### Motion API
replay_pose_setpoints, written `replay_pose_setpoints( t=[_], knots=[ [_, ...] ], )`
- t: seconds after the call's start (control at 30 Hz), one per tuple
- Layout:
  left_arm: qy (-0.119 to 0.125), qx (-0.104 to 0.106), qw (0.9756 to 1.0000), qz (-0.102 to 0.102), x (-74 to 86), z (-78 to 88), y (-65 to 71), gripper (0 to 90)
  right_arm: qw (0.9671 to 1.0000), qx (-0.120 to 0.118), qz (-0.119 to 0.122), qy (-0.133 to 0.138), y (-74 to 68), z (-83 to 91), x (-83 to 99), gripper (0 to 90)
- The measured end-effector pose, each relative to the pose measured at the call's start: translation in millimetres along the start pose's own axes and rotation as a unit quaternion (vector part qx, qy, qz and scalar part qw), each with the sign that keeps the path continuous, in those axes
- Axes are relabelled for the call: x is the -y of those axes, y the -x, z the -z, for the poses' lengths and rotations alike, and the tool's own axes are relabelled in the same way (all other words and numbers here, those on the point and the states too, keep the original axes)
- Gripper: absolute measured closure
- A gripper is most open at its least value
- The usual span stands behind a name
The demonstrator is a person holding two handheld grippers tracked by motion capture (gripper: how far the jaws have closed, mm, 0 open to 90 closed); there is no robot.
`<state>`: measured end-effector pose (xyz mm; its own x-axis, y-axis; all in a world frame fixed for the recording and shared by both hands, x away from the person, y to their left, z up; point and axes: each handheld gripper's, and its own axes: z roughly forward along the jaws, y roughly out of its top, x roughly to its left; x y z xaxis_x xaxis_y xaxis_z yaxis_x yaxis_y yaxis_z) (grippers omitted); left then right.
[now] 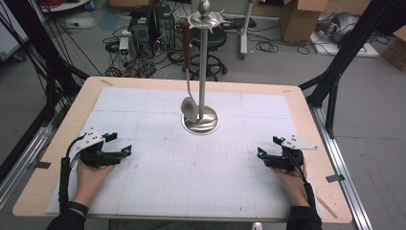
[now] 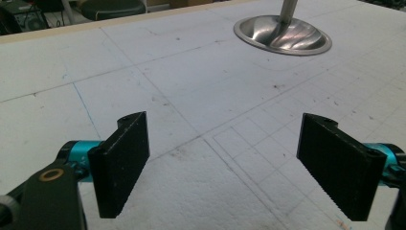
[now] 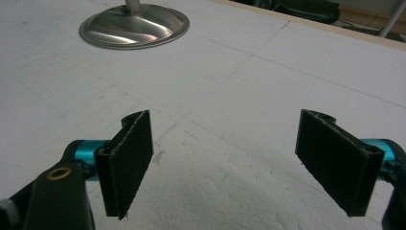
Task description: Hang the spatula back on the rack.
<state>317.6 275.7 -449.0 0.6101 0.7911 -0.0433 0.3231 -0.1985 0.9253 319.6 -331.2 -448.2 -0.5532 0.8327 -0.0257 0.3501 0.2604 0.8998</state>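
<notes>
Black grippers (image 1: 125, 152); cyan fittings; ridged jaws; dark sleeves (image 1: 303, 219).

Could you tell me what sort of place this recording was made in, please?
Most likely a lab or workshop set up for recording manipulation. The table stands on a bare floor amid computer towers with tangled cables, cardboard boxes and black frame struts, and carries a gridded white mat.

In both gripper views the stand's pole (image 2: 289, 10) is cut off by the top edge, so only its round base (image 3: 134, 26) is seen. In the high view the person's forearms (image 1: 302, 218) leave the picture at the bottom.
</notes>
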Motion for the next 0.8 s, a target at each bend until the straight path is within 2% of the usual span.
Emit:
replay_pose_setpoints(
  t=[0.8],
  knots=[
    [-0.005, -0.003, 0.9999, -0.012, -0.1, -1.4, 2.9, 17.6, 1.0, -0.003, 0.0, -0.001, 0.8, -0.3, 0.0, 19.7]
  ],
)
